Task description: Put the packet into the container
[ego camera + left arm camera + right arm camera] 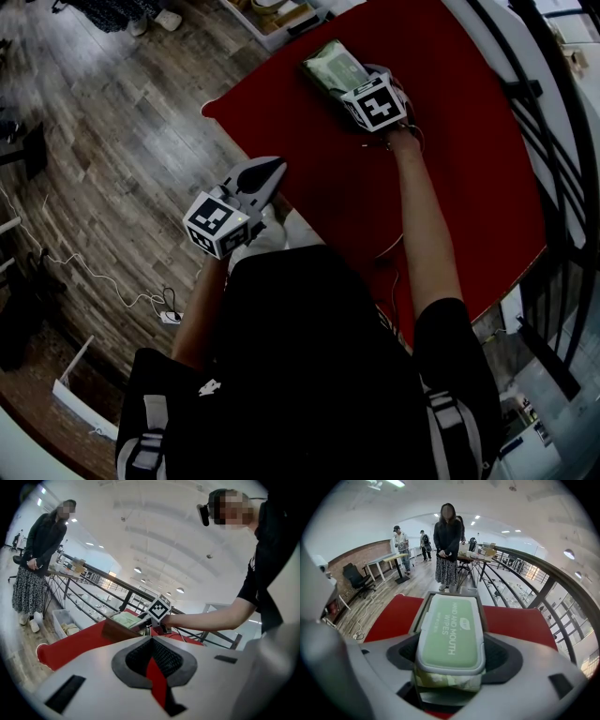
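A green wipes packet (450,620) with a pale green lid lies lengthwise between the jaws of my right gripper (451,645), which is shut on its sides. The packet's far end sits inside the dark rim of a brown box-shaped container (420,617) on the red table (393,616). In the head view the packet (330,64) and right gripper (349,82) are at the table's far end. From the left gripper view the container (115,631) shows with the packet (123,619) on top. My left gripper (270,172) hangs shut and empty by the table's near left edge.
A black railing (555,187) runs along the table's right side. Beyond the far end, a white bin (274,19) of items stands on the wood floor. A cable (111,286) lies on the floor at left. A person in a skirt (448,541) stands past the table.
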### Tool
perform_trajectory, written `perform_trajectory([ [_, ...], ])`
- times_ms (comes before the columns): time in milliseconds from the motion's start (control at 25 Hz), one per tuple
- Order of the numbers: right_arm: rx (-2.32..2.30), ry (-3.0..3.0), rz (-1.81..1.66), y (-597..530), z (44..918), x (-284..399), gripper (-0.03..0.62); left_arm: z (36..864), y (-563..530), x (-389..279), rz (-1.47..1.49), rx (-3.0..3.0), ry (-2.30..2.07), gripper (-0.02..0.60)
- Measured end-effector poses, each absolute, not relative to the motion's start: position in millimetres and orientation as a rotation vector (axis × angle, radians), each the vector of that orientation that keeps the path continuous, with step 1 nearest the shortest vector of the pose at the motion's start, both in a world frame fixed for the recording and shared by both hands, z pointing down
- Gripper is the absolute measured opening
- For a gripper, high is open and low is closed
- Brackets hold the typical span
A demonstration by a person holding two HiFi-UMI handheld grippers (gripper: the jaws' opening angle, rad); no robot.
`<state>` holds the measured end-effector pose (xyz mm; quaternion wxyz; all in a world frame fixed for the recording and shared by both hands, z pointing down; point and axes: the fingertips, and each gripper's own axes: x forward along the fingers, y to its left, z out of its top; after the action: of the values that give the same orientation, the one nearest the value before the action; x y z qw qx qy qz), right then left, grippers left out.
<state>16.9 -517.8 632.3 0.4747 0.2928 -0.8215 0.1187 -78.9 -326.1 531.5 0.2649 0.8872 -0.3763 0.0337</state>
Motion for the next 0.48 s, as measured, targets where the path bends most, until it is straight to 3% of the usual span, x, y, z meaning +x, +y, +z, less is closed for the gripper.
perform_trajectory([
  [480, 0.738, -2.049, 0.263, -516.8, 627.8, 18.8, 0.388, 505.9, -328.1, -72.7, -0.045, 2.458, -0.972, 0.004],
])
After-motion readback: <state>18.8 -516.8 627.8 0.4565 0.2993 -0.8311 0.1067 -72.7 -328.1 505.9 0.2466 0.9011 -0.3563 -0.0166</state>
